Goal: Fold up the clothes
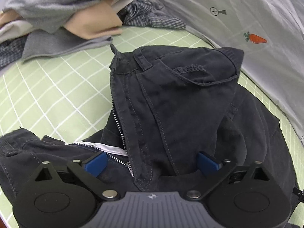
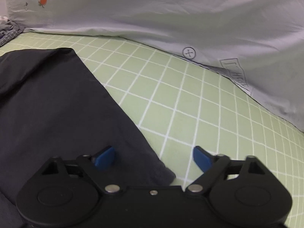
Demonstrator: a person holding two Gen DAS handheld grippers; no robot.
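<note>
Left gripper (image 1: 152,164), spread, straddles the dark trousers' (image 1: 171,98) fly; right gripper (image 2: 153,159), spread, straddles their leg edge. Risk: pinching one layer, skewing the fold.

dark trousers (image 1: 180,104) cut off at lower edge, clothes pile (image 1: 57,9) blurred, quilt print (image 2: 235,74) unreadable

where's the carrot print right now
In the left wrist view the carrot print sits upper right on the grey sheet, just beyond the dark trousers; it shows upper left in the right wrist view.
</note>
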